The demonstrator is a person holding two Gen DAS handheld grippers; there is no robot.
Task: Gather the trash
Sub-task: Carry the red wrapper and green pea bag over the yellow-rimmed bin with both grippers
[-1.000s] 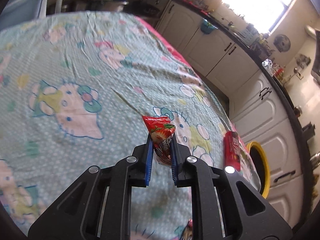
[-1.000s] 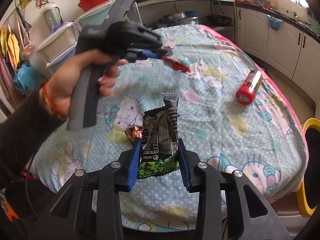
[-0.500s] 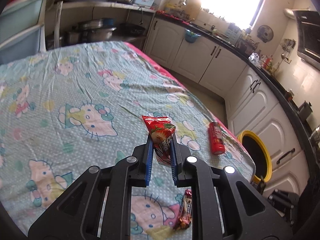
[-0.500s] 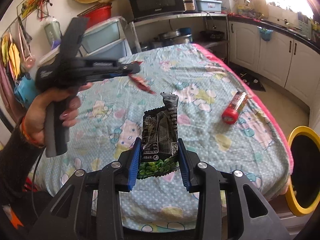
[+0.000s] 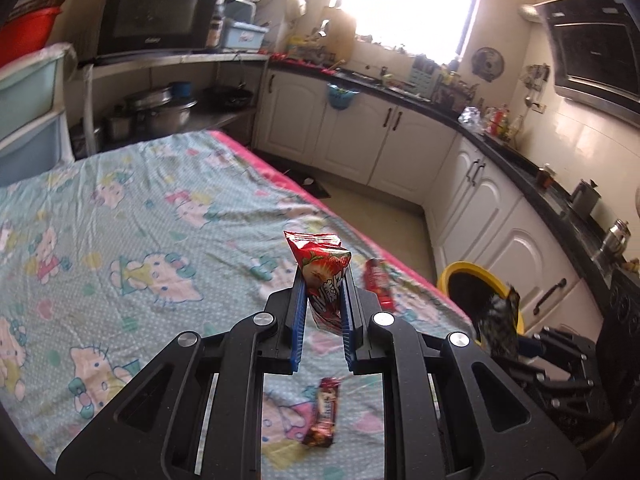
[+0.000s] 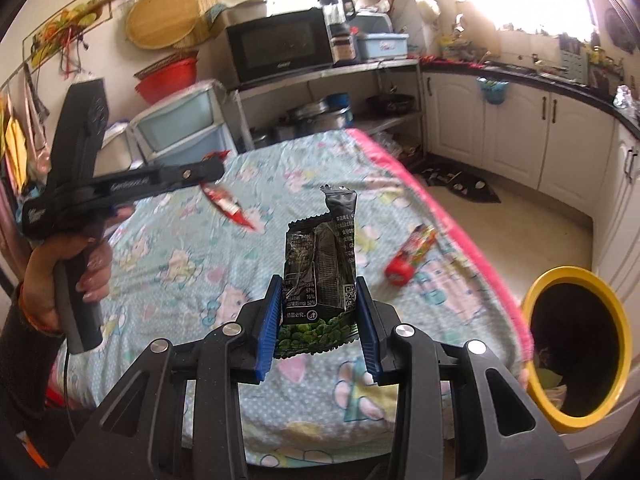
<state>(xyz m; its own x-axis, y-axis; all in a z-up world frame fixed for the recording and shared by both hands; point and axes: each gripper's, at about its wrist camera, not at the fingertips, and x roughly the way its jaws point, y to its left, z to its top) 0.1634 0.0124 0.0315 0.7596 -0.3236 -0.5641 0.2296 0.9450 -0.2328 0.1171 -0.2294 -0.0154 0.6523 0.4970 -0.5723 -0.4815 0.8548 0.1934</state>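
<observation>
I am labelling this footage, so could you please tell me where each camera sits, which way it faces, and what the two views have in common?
Left wrist: on the left gripper, facing down over the table toward the cabinets and window; its fingers pinch a red wrapper; the right gripper shows at lower right.
Right wrist: on the right gripper, facing the microwave wall; it clamps a dark wrapper; a hand and sleeve hold the left gripper.
Shared: table, yellow-rimmed bin, red can, both wrappers.
</observation>
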